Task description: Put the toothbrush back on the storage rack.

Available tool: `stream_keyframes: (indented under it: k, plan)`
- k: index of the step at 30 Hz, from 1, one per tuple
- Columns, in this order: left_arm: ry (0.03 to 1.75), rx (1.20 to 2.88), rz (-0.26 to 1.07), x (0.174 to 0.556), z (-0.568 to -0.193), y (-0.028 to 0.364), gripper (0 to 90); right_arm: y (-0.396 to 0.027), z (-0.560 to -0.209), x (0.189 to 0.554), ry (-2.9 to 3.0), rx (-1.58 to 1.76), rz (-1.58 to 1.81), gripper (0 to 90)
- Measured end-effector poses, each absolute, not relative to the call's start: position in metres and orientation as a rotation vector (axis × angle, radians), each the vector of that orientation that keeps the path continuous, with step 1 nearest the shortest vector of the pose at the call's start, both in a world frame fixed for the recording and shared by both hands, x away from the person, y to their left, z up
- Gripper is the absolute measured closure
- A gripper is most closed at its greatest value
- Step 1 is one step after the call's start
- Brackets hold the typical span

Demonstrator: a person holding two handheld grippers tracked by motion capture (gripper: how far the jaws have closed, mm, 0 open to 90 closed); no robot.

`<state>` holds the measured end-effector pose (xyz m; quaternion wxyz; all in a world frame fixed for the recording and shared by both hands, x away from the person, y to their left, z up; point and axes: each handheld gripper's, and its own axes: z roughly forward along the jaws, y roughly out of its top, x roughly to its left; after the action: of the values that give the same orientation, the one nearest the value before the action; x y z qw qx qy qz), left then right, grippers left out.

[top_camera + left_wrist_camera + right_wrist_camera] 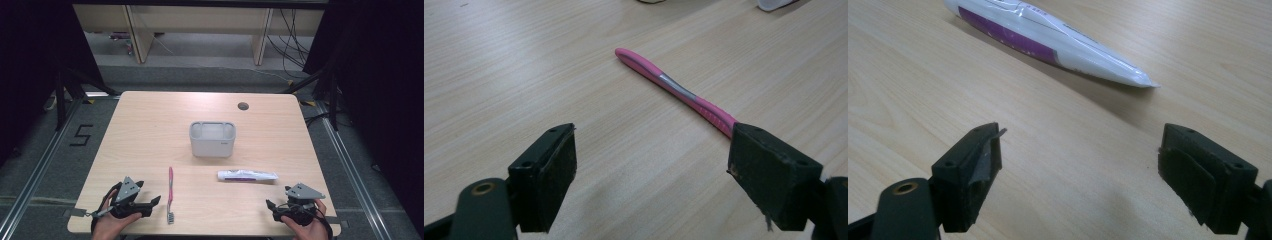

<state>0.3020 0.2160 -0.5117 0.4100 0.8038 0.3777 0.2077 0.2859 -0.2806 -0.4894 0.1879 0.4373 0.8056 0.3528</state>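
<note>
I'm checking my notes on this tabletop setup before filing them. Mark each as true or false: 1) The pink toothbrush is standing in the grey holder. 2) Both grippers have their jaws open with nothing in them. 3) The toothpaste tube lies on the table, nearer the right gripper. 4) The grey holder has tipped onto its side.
1) False: the pink toothbrush lies flat on the table, apart from the grey holder.
2) True: the left gripper and the right gripper both stand open and hold nothing.
3) True: the toothpaste tube lies flat, nearer the right gripper.
4) False: the holder stands upright, its opening facing up.
</note>
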Motion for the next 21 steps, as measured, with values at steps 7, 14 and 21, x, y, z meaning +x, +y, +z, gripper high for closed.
stream_keyframes:
  k: [7,14,21]
  plan:
    - [0.921,2.025,0.53,0.3023,-0.5097,0.2132,19.1,-0.2787,-0.4892,0.285,2.231,1.206,0.975,19.0]
    - [0.89,2.062,0.552,0.3072,-0.5064,0.2169,20.0,-0.2772,-0.4893,0.2838,2.247,1.24,0.976,19.3]
    - [0.834,2.08,0.574,0.3114,-0.5047,0.2175,22.2,-0.2793,-0.4906,0.2875,2.252,1.16,0.977,19.6]
